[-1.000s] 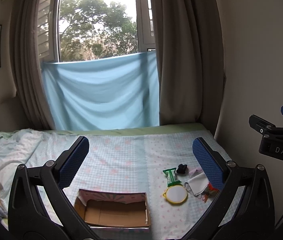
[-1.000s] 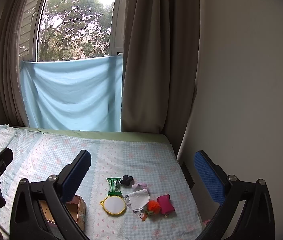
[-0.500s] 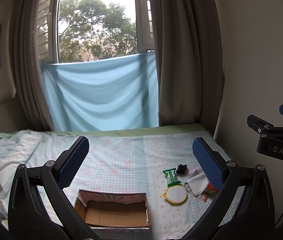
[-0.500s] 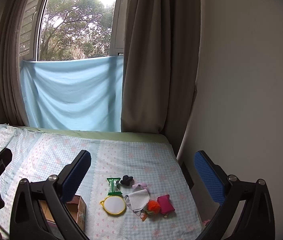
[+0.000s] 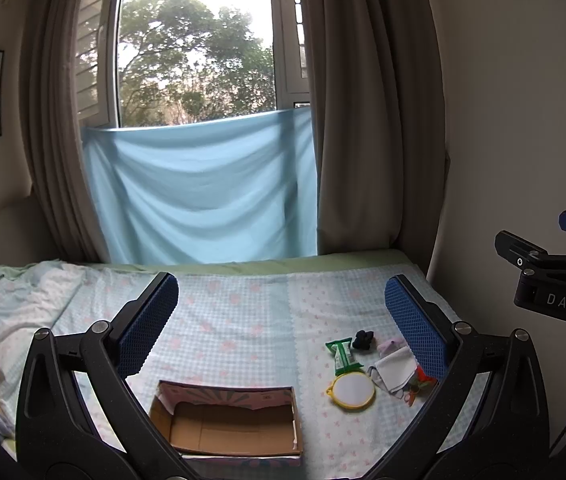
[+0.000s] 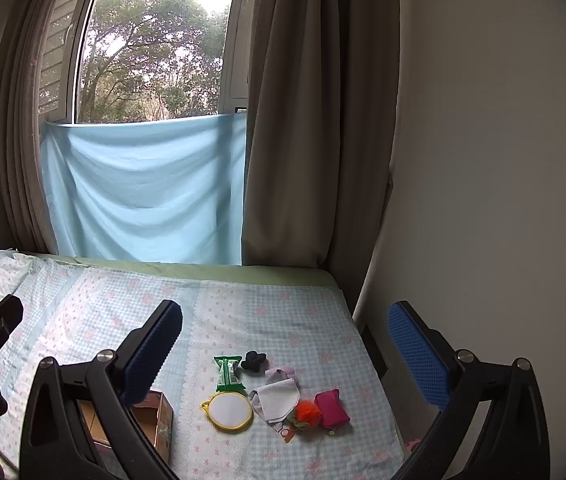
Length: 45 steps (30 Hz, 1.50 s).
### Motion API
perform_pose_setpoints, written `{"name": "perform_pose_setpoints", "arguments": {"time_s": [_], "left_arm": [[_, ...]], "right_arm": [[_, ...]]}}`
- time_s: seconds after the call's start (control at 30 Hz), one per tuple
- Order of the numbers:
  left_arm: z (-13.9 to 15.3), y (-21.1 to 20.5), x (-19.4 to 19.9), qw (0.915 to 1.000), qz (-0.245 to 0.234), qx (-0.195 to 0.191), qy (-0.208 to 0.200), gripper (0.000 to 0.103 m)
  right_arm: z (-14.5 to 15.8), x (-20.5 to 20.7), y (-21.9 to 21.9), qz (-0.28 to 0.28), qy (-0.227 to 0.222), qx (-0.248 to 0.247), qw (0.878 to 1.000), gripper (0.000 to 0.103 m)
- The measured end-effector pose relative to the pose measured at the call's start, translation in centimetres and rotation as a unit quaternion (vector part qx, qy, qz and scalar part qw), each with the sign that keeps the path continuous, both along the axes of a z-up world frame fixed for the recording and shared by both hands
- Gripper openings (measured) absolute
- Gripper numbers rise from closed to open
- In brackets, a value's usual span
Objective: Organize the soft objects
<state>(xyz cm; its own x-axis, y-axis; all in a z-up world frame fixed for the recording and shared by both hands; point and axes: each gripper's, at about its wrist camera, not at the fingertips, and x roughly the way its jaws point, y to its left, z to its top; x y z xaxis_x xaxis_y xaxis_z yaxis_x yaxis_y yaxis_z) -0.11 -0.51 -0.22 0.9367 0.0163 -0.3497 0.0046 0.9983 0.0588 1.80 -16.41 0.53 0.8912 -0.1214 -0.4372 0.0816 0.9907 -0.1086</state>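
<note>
Several small soft items lie clustered on the bed: a round yellow-rimmed white pad (image 6: 228, 407), a green packet (image 6: 228, 373), a black scrunchie (image 6: 253, 360), a white cloth (image 6: 277, 396), an orange pompom (image 6: 307, 411) and a pink pouch (image 6: 331, 407). An open cardboard box (image 5: 230, 422) sits to their left. My left gripper (image 5: 281, 324) is open above the box, nothing between its fingers. My right gripper (image 6: 285, 346) is open too, held high over the cluster. The pad (image 5: 351, 390), packet (image 5: 341, 356) and cloth (image 5: 393, 368) also show in the left wrist view.
The bed (image 6: 95, 300) carries a pale checked sheet with a rumpled blanket (image 5: 15, 300) at the left. A wall (image 6: 483, 160) runs close along the right side. Curtains and a blue cloth (image 5: 203, 192) hang behind. The right gripper's body (image 5: 551, 284) shows at the left view's right edge.
Almost nothing differs. Both views have drifted very slightly; both grippers stay open and the items and box have not moved.
</note>
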Motion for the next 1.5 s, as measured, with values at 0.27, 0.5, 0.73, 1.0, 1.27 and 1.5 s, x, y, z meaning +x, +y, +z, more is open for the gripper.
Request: {"name": "perform_pose_setpoints", "arguments": {"time_s": [0.27,0.5,0.73,1.0,1.27,1.5], "left_arm": [[-0.1,0.0,0.0,1.0000,-0.001,0.001,0.002,0.102],[-0.9,0.6,0.6,0.9994,-0.017,0.016,0.026,0.103],[-5.0,-0.3,3.9,0.9916,-0.079,0.014,0.101,0.102],[-14.3,-5.1,9.6,0.9770,-0.098,-0.003,0.189,0.102],[-26.4,-10.0,15.6,0.9562,-0.091,-0.009,0.278,0.102],[-36.4,-11.8,19.0,0.9401,-0.075,-0.014,0.332,0.102]], "right_arm": [[-0.2,0.0,0.2,-0.003,0.000,0.003,1.000,0.103],[-1.0,0.5,-0.1,-0.016,0.015,0.016,1.000,0.103],[-4.8,2.9,-2.1,-0.031,0.064,0.020,0.997,0.103],[-13.4,8.4,-7.4,-0.012,0.129,0.012,0.991,0.103],[-24.3,15.6,-10.6,0.040,0.194,0.009,0.980,0.103],[-33.1,20.9,-11.4,0.091,0.244,-0.002,0.965,0.103]]}}
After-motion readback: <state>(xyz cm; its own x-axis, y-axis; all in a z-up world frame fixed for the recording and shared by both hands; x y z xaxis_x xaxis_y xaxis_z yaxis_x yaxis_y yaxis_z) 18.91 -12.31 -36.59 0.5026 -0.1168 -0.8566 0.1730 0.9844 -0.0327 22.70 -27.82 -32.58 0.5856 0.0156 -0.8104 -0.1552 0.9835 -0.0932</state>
